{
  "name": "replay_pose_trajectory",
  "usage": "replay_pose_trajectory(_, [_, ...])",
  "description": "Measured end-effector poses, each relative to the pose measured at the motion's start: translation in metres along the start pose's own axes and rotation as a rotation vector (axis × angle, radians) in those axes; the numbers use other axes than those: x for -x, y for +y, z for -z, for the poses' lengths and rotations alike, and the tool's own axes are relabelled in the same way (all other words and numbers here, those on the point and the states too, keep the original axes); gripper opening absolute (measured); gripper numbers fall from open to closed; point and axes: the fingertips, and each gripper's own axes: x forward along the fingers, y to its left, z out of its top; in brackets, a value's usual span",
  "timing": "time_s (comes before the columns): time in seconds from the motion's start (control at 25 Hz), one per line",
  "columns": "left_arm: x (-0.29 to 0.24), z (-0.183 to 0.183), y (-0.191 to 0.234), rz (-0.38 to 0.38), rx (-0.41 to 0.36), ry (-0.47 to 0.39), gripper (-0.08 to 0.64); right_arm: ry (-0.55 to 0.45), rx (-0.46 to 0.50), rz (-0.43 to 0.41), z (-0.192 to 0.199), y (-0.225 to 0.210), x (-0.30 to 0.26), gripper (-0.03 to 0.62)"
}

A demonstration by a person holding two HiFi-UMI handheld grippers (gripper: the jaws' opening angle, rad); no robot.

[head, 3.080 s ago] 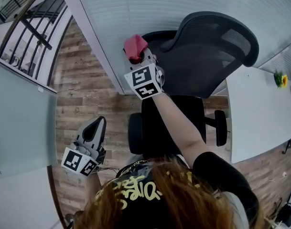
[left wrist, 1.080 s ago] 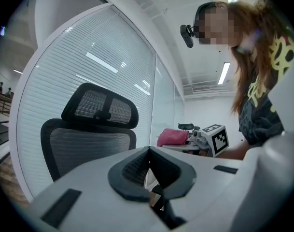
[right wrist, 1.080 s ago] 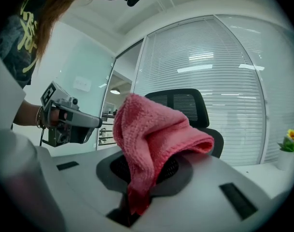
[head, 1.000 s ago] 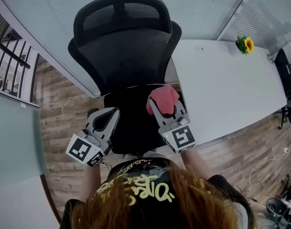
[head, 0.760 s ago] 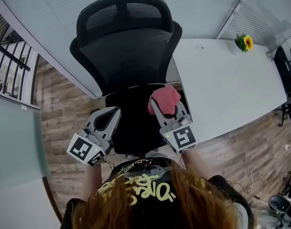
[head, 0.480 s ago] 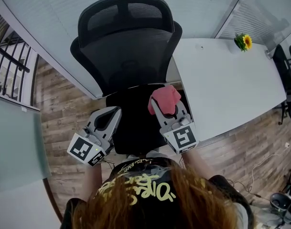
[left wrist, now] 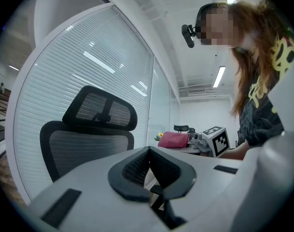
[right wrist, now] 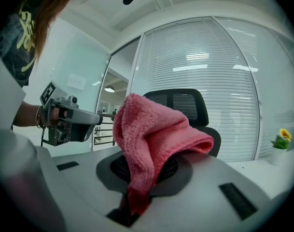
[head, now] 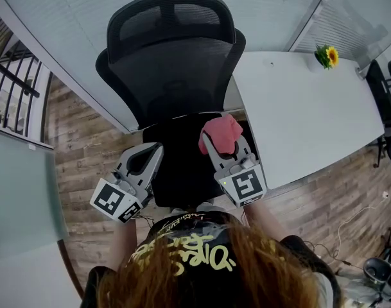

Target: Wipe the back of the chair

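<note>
A black mesh office chair (head: 173, 63) with a headrest faces me in the head view, its seat (head: 182, 159) between my two grippers. My right gripper (head: 222, 140) is shut on a pink cloth (head: 219, 132), held above the seat's right side, short of the backrest. In the right gripper view the pink cloth (right wrist: 151, 139) drapes over the jaws with the chair (right wrist: 190, 108) behind it. My left gripper (head: 144, 156) is shut with nothing in it, at the seat's left edge. The left gripper view shows the chair's backrest (left wrist: 84, 146) ahead.
A white table (head: 304, 114) stands right of the chair, with a small yellow flower (head: 328, 58) at its far end. A wall of white blinds (head: 86, 18) runs behind the chair. Wood floor (head: 86, 153) lies to the left, with a black railing (head: 15, 69) beyond.
Three seconds ago the right gripper held the cloth high beside the chair, seen from the side. Over the last second both grippers have stayed almost still in front of the seat.
</note>
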Motion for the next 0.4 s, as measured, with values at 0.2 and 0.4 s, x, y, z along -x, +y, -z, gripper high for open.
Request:
replay_pose_trajectory(0.2, [0.0003, -0.0015, 0.0005, 0.000, -0.001, -0.001, -0.009, 0.004, 0.002, -0.003, -0.0007, 0.0014, -0.0009, 0.058])
replay_pose_trajectory(0.4, [0.0014, 0.0038, 0.0007, -0.001, -0.001, 0.004, -0.009, 0.010, -0.004, -0.001, 0.0042, 0.0029, -0.0003, 0.058])
